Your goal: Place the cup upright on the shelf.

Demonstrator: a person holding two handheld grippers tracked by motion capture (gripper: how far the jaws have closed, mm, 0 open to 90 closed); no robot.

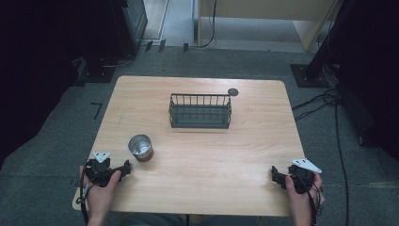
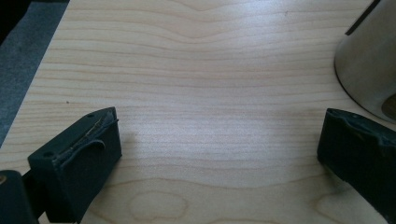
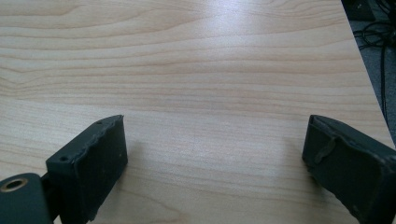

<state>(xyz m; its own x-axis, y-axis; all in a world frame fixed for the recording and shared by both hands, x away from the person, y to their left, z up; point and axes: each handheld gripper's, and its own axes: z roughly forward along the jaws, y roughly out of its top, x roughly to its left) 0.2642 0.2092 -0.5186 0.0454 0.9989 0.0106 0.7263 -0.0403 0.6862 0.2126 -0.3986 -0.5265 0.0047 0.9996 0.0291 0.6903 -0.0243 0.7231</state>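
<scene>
At lower left of the high view, the left gripper (image 1: 126, 168) stood wide open, empty, just beside the metal cup (image 1: 140, 147); at lower right, the right gripper (image 1: 275, 176) likewise gaped empty.

Silver metal cup (image 1: 140, 147), dark grey wire basket (image 1: 200, 111), pale wood-grain table (image 1: 211, 165).

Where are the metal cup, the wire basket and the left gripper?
metal cup (image 1: 140, 147): high view, on its open mouth.
wire basket (image 1: 200, 123): high view, on its front wall.
left gripper (image 2: 219, 144): left gripper view, midway between its two open jaws.
</scene>
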